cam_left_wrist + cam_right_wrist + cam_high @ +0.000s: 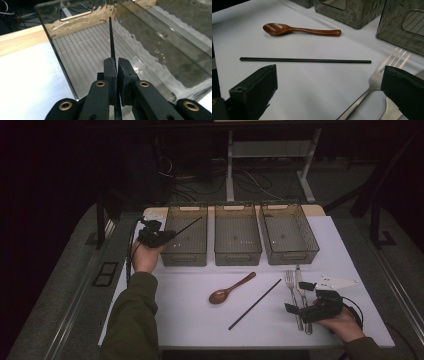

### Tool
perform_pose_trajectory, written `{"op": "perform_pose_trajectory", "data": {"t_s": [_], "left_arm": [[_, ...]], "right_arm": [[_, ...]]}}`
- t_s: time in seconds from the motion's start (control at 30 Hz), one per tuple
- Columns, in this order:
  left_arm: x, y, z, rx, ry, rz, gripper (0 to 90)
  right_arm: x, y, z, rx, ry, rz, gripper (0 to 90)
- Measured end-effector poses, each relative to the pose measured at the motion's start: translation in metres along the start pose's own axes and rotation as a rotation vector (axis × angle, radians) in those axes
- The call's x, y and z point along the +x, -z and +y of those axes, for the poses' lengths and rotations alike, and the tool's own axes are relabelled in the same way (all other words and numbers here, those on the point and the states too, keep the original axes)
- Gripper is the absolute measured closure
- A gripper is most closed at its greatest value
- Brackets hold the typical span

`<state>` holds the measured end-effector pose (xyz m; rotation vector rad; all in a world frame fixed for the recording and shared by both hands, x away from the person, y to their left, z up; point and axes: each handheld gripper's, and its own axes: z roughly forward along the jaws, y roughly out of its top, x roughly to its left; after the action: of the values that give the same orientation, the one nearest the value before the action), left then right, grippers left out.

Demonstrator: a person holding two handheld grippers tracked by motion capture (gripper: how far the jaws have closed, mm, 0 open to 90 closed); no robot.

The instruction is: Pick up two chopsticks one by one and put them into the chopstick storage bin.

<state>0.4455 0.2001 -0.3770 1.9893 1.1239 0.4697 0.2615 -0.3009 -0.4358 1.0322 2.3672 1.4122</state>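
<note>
My left gripper [169, 234] is shut on a thin black chopstick [189, 225], which slants up and to the right over the left clear bin [186, 256]. In the left gripper view the jaws [117, 63] pinch the chopstick [111, 37], whose tip points into the bin [62, 62]. My right gripper [297, 296] rests low at the front right, open, beside a metal fork [291, 285] and knife [301, 282]. In the right gripper view the open gripper [330, 75] has bare table between its jaws, with the fork [384, 72] by the right jaw. A second black chopstick [255, 304] [304, 60] and a brown wooden spoon [231, 289] [299, 30] lie mid-table.
Three clear ribbed bins stand in a row at the back: left, middle [237, 251] and right [292, 254]. The white tabletop [190, 315] ends near the person's forearms. Table legs and cables lie on the dark floor beyond.
</note>
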Motion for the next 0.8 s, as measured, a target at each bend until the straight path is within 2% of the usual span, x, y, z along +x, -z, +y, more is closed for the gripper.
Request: {"op": "perform_pose_trajectory", "data": {"t_s": [0.23,0.47,0.6,0.8], "left_arm": [[-0.001,-0.011,-0.002,0.027,0.002,0.01,84.6],[-0.002,-0.016,-0.002,0.033,0.004,0.006,84.4],[-0.002,-0.017,-0.002,0.023,0.011,0.006,80.8],[-0.004,-0.013,0.0,0.0,-0.001,0.007,74.7]], "right_arm": [[-0.001,0.0,0.0,-0.002,-0.002,0.0,0.2],[-0.001,0.0,0.0,-0.003,-0.001,0.0,0.2],[-0.001,0.0,0.0,-0.004,0.0,0.0,0.2],[-0.001,0.0,0.0,-0.003,0.0,0.0,0.2]]}}
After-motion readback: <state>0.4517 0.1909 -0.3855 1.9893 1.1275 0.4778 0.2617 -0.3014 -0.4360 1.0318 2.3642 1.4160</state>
